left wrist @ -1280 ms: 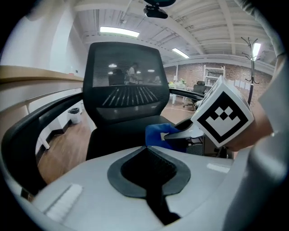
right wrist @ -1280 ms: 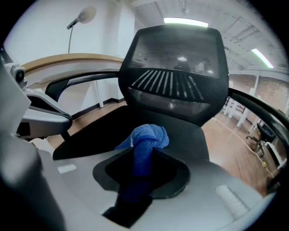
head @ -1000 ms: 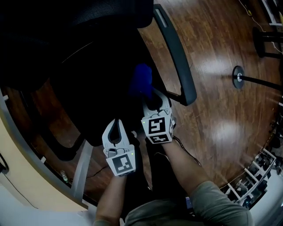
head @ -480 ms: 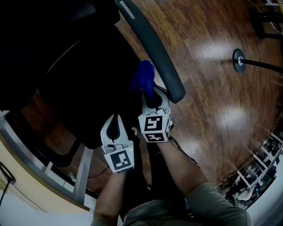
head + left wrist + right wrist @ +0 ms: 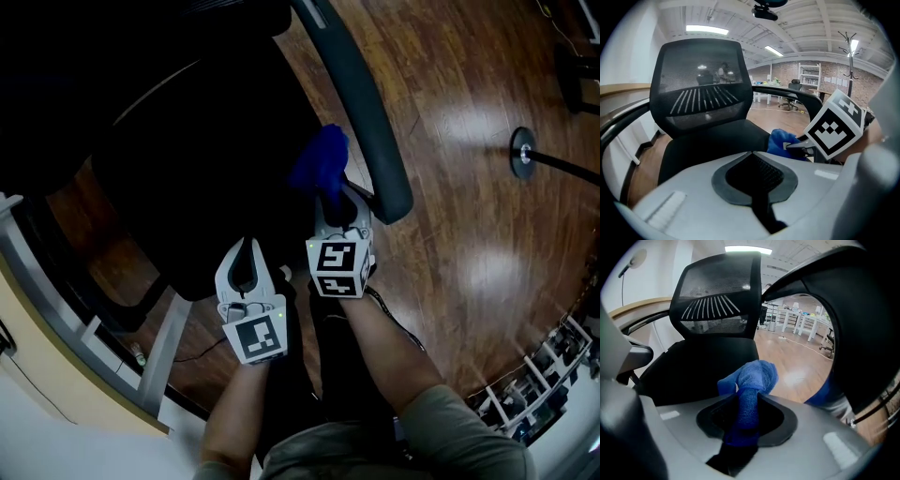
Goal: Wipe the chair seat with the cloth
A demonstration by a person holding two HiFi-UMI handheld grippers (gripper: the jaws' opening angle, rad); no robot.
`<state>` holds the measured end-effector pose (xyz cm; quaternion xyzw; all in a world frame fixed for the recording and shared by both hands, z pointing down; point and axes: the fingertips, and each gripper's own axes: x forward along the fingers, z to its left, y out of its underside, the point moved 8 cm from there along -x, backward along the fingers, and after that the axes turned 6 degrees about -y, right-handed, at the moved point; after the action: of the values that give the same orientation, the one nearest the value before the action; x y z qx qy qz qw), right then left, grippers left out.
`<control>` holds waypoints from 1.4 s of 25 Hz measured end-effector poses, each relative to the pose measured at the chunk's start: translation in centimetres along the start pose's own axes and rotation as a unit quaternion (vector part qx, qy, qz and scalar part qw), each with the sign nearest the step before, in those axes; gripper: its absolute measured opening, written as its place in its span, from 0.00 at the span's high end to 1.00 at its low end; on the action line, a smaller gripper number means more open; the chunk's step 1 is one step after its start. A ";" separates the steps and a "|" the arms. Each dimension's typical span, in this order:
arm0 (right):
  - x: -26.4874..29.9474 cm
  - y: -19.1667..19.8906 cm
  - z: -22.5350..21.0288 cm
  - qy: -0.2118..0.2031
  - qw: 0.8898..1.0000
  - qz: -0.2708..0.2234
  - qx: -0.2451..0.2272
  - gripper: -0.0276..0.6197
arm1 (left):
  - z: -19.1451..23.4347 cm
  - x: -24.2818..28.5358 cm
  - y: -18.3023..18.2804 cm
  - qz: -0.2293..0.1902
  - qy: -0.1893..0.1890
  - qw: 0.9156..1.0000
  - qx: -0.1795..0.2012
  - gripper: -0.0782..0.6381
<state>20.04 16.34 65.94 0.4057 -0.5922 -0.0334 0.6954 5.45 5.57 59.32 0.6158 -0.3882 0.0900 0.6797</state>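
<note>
- My right gripper [image 5: 334, 199] has its fingers closed on the cloth [image 5: 320, 161], which fills the gap between them, so they stand partly apart round its thickness.
- The cloth is a deep, bright blue with a fine towel-like weave. The part inside my grip is squeezed into a narrow rope.
- Past my fingertips it swells into a loose, rounded bunch with one folded flap sticking out to the left in the right gripper view.
- The bunch sits at the right edge of the seat [image 5: 211, 178], near its front right corner and just beside the right armrest [image 5: 367, 127].
- I cannot tell whether the cloth presses on the seat or hangs just over it.
- The seat is black, and in the head view so dark that its surface shows no detail.
- My left gripper [image 5: 246, 249] has its fingertips together with nothing between them.
- It hovers at the front edge of the seat, to the left of my right gripper and apart from the cloth.
- From the left gripper view the cloth shows as a blue lump at the seat's right side, with the mesh backrest [image 5: 698, 84] rising behind it.
- To the right of the armrest lies glossy brown floor [image 5: 469, 197].
</note>
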 end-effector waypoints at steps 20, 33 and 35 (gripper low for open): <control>-5.6 -8.4 15.8 -0.184 0.960 -0.103 -0.184 0.79 | 11.4 -12.6 4.9 0.006 -0.209 0.968 -0.138 0.88; -4.2 -3.9 33.0 -0.329 0.890 -0.055 -0.310 0.79 | 17.3 -18.4 11.8 0.020 -0.248 0.953 -0.173 0.88; -3.5 -3.2 34.2 -0.334 0.886 -0.043 -0.319 0.79 | 17.6 -18.8 12.7 0.022 -0.250 0.952 -0.177 0.88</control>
<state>-8.69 -1.91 60.17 0.1526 -0.7285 -0.3839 0.5465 -22.36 -0.83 56.04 0.4794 -0.5691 -0.1223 0.6568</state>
